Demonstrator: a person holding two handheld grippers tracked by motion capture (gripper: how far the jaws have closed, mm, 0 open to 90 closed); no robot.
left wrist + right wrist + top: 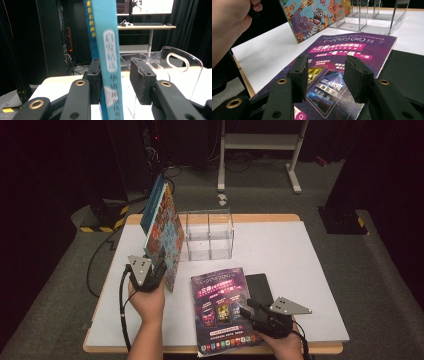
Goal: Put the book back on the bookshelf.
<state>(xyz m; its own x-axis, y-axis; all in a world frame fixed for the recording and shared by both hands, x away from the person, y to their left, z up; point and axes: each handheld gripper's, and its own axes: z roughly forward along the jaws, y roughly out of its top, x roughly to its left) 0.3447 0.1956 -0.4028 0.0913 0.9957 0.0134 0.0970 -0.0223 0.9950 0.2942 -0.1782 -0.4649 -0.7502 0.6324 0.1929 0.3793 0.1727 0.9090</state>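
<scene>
A thin children's book [165, 227] with a blue spine [107, 50] and a cartoon-animal cover [317, 17] stands on edge on the white table [285, 250], leaning a little. My left gripper [156, 270] [117, 75] sits at its near edge with the spine between the jaws. One pad touches the spine and the other stands off it with a gap, so the gripper is open. My right gripper [246, 311] [325, 72] hovers open just over a purple magazine [220, 305] [352, 46] lying flat, nothing between its pads.
A clear acrylic divider box [209, 235] [175, 62] [367, 17] stands behind the book at mid-table. A black notebook [259, 287] [407, 67] lies partly under the magazine's right side. The table's front edge runs close below both hands.
</scene>
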